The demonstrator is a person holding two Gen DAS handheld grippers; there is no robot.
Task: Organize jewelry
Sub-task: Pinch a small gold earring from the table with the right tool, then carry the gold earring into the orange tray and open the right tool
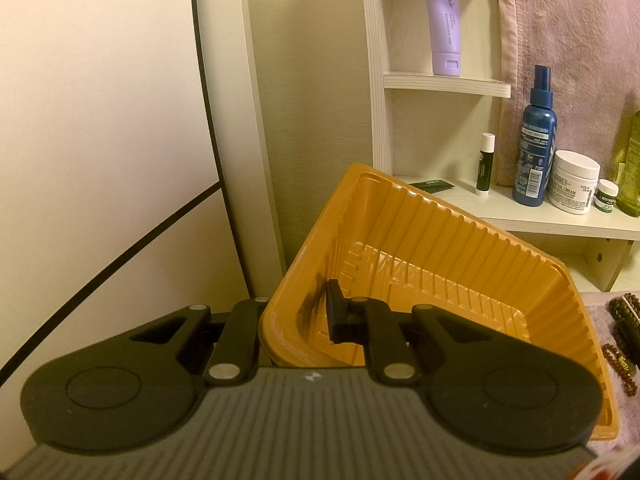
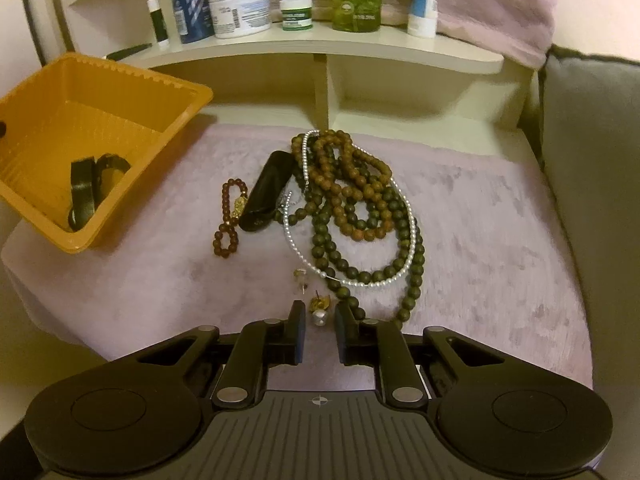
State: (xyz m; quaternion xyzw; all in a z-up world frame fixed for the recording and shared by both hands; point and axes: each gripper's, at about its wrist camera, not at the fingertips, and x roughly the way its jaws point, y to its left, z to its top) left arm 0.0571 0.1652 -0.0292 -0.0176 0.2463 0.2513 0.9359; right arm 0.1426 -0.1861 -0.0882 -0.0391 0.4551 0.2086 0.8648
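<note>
Gripping: the left gripper [image 1: 298, 316] was clenched on the near wall of the orange tray [image 1: 460, 240], one finger inside and one outside, holding the tray tipped up off the pink cloth [image 2: 500, 216].
Tray contents: two dark bands [image 2: 86, 190] lay in its lower corner.
Right gripper [image 2: 319, 326]: released, its jaws a little apart on either side of a small earring [image 2: 320, 310]; the pads did not press on it.
Earring: a gold piece with a pale bead, its post pointing away from the gripper, long axis running roughly along the fingers.
Second earring [image 2: 300, 278]: just beyond, a little to the left.
Bead pile: brown and dark green bead strands [image 2: 352, 200] tangled with a pearl strand [image 2: 360, 280], mid-cloth.
Black case [image 2: 266, 192]: long axis slanting up and right, touching the beads.
Red bracelet [image 2: 228, 220]: beside the case, stretched lengthwise toward the shelf [image 2: 320, 46].
</note>
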